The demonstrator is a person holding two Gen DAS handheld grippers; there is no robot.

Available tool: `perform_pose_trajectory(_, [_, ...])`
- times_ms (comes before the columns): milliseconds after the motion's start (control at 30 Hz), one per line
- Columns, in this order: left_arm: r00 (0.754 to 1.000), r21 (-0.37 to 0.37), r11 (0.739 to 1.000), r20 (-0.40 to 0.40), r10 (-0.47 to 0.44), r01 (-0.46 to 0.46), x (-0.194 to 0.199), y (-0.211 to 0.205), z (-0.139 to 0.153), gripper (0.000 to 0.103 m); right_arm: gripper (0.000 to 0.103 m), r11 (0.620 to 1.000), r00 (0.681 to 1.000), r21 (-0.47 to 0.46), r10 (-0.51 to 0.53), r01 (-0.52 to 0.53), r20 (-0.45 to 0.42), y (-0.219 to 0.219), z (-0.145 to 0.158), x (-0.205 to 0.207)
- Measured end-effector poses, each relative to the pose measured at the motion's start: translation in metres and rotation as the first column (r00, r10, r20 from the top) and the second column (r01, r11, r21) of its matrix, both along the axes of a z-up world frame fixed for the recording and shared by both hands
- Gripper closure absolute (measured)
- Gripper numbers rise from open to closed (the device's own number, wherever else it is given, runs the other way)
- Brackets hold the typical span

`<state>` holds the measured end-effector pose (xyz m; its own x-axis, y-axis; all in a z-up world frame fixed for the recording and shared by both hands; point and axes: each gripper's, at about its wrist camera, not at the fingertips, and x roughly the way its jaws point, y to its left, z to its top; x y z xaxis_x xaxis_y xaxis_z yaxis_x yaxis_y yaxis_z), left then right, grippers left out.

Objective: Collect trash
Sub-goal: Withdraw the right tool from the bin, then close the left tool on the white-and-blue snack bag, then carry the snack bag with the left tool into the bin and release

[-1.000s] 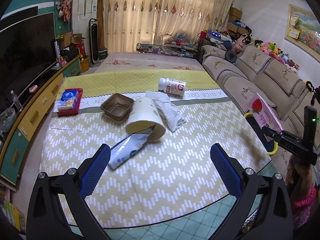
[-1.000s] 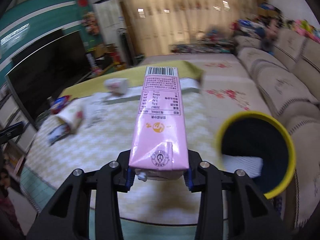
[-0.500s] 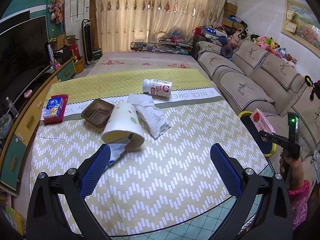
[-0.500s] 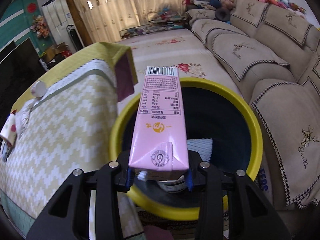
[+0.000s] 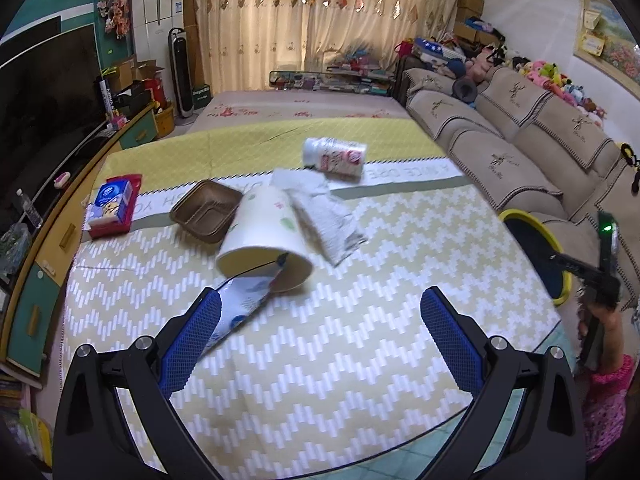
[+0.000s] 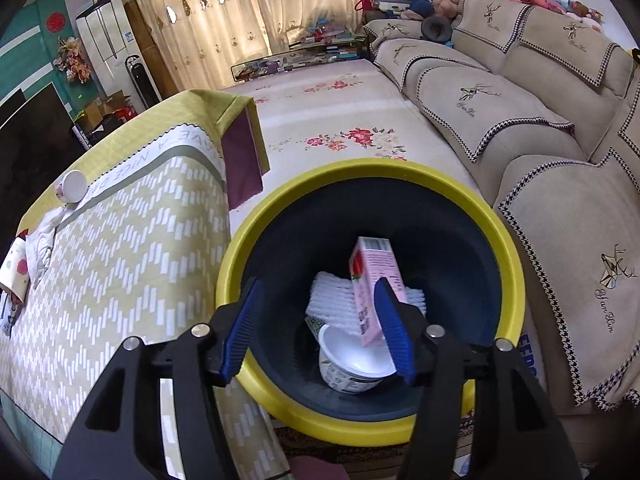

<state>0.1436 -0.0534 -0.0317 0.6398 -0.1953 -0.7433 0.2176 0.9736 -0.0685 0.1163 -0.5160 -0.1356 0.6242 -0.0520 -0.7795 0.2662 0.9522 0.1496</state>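
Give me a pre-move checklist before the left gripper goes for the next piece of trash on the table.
1. Pink carton released into the yellow-rimmed bin: ok. The right gripper has just been opening, and the carton sits inside the bin, clear of its pads.
2. Left gripper open and empty: ok.
3. Paper cup within line of approach: ok, lying on its side ahead of the left gripper.
4. Foil pouch free to lift: cannot tell, one end seems tucked into the cup's mouth.
5. Crumpled tissue clear of the cup: not ok, it lies against the cup's side.
6. Plastic bottle stable: ok, on its side, apart from the rest.
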Motion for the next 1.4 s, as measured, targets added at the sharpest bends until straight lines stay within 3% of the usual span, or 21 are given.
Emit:
perform_pose_trajectory(300, [0.998,0.108,0.992,-0.022,-0.064,0.066,0.021,0.02,-0.02,0.005,0.045,0.999,0.999,-0.002,0.038,-0.038,-0.016,0.021,-0.003,0.005])
perform_pose_trajectory(533, [0.984,0.124,0.979,-0.102,-0.148,0.16,0.052,0.03,-0.048,0.007,0.043,0.999,0.998,-0.009,0.05,-0.05,-0.023,0.03,-0.004,0.007])
perform_pose_trajectory(700, [0.975,0.164,0.97,-0.155,-0.157,0.182,0.063,0.031,-0.068,0.026,0.042,0.999,0.998,-0.009,0.045,-0.046,-0.033,0.027,-0.006,0.007])
perform_pose_trajectory(833, [0.971,0.169,0.968,-0.181,-0.154,0.185,0.068,0.033,-0.076,0.031,0.042,0.999,0.998,-0.01,0.049,-0.049,-0.035,0.028,-0.007,0.008])
perform_pose_trajectory(967, [0.966,0.151,0.969,-0.202,-0.164,0.196,0.07,0.035,-0.079,0.052,0.042,0.999,0.998,-0.006,0.05,-0.051,-0.029,0.028,-0.006,0.007])
perform_pose_trajectory(1000, [0.964,0.148,0.968,-0.203,-0.169,0.201,0.068,0.035,-0.078,0.061,0.042,0.999,0.998,-0.005,0.051,-0.051,-0.028,0.028,-0.005,0.006])
perform_pose_trajectory(1167, [0.955,0.126,0.967,-0.228,-0.189,0.221,0.048,0.036,-0.073,0.07,0.042,0.998,0.998,0.002,0.059,-0.059,-0.021,0.03,-0.004,0.003])
perform_pose_trajectory(1400, [0.954,0.123,0.963,-0.215,-0.209,0.239,-0.003,0.034,-0.053,0.073,0.042,0.997,0.997,0.012,0.071,-0.071,-0.003,0.032,-0.001,-0.003])
